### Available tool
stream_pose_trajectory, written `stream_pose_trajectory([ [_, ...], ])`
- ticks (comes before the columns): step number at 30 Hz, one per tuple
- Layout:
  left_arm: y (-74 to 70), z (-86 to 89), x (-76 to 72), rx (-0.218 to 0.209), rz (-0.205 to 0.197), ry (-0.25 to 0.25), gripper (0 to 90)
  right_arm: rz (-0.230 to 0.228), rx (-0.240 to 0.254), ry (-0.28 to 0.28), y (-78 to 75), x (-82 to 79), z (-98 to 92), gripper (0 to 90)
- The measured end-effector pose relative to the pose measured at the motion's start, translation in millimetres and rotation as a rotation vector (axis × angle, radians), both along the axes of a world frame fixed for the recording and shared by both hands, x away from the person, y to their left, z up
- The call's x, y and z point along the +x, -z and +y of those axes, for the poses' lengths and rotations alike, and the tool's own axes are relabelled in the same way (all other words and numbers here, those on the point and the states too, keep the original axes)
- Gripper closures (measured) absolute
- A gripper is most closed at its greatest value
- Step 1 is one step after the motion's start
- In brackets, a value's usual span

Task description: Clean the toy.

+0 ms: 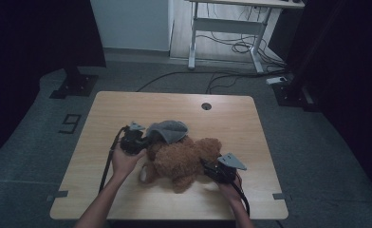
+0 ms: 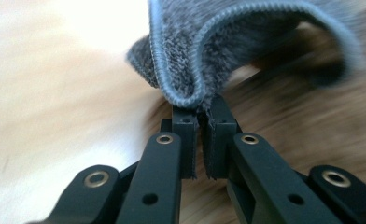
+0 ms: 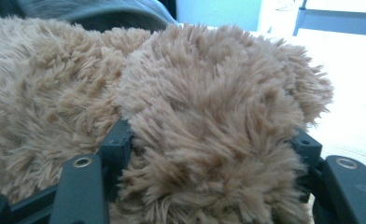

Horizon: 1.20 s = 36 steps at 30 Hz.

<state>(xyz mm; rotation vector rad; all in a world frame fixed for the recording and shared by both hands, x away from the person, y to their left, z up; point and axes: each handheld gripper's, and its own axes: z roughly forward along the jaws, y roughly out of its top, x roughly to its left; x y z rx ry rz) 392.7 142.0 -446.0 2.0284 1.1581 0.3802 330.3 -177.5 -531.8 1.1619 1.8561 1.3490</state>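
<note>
My right claw (image 1: 211, 170) sits at the near right of the tabletop (image 1: 103, 114), its jaws spread about halfway and clamped around a plush limb of the teddy bear (image 1: 181, 159). In the right gripper view the brown fur bulges out between the two black jaws and hides their pads, so the limb fills the gap from side to side. The bear itself lies on its side across the middle of the tabletop, between my two hands, with its body stretching away from the right claw toward the left one.

My left claw (image 1: 145, 141) is at the bear's far left end, up by the head. Its jaws are pinched almost together on the hemmed edge of a grey knitted cloth (image 1: 169, 130). In the left gripper view that edge (image 2: 183, 95) folds down right into the jaw tips, and the rest of the cloth arches up and away over the brown fur behind it. From above, the cloth drapes over the top of the bear, touching it.
</note>
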Motion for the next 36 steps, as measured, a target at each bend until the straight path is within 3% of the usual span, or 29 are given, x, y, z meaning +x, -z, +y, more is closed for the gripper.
stream_pose_trajectory([
  [2, -12.1, -24.5, 1.7, -0.005, -0.023, 0.046, 84.2, -0.01, -0.009, 0.017, 0.5, 1.7, 4.5, 36.8],
  [4, -17.9, -47.7, 6.5, -0.016, -0.021, 0.088, 83.9, -0.034, -0.04, 0.04, 1.0, 4.5, 12.9, 37.1],
  [7, -15.8, -74.8, 14.7, 0.001, -0.005, 0.111, 83.8, -0.061, -0.075, 0.073, 1.6, 7.6, 22.9, 37.3],
  [9, -7.4, -83.6, 20.7, 0.024, 0.017, 0.105, 83.8, -0.068, -0.085, 0.08, 1.7, 9.1, 25.3, 37.2],
  [12, 11.5, -82.9, 26.6, 0.044, 0.056, 0.08, 83.7, -0.068, -0.074, 0.067, 2.1, 10.5, 22.4, 36.3],
  [14, 20.6, -73.1, 26.5, -0.028, 0.082, 0.074, 83.8, -0.054, -0.052, 0.041, 1.2, 10.7, 17.6, 34.0],
  [15, 21.5, -70.5, 24.6, -0.042, 0.082, 0.078, 83.9, -0.041, -0.038, 0.019, 0.3, 10.9, 14.2, 32.2],
  [18, 21.0, -69.6, 14.8, -0.022, 0.062, 0.099, 84.2, -0.01, 0.0, -0.019, -2.5, 11.6, 6.9, 26.6],
  [23, 26.0, -64.9, -5.0, -0.043, 0.037, 0.117, 84.6, 0.07, 0.053, -0.052, -14.8, 4.2, -4.7, 19.0],
  [26, 30.1, -60.6, -19.6, -0.06, 0.007, 0.122, 84.7, 0.069, 0.094, -0.054, -26.9, -2.0, -13.6, 17.7],
  [29, 32.3, -58.3, -33.9, -0.075, -0.016, 0.13, 84.8, 0.094, 0.11, -0.054, -36.8, 4.4, -20.5, 12.8],
  [32, 34.3, -59.3, -48.3, -0.064, -0.062, 0.137, 84.8, 0.161, 0.14, -0.081, -40.8, 18.5, -22.1, 7.9],
  [36, 37.0, -58.5, -60.5, -0.067, -0.097, 0.143, 84.9, 0.266, 0.103, -0.135, -32.8, 29.7, -12.5, 0.0],
])
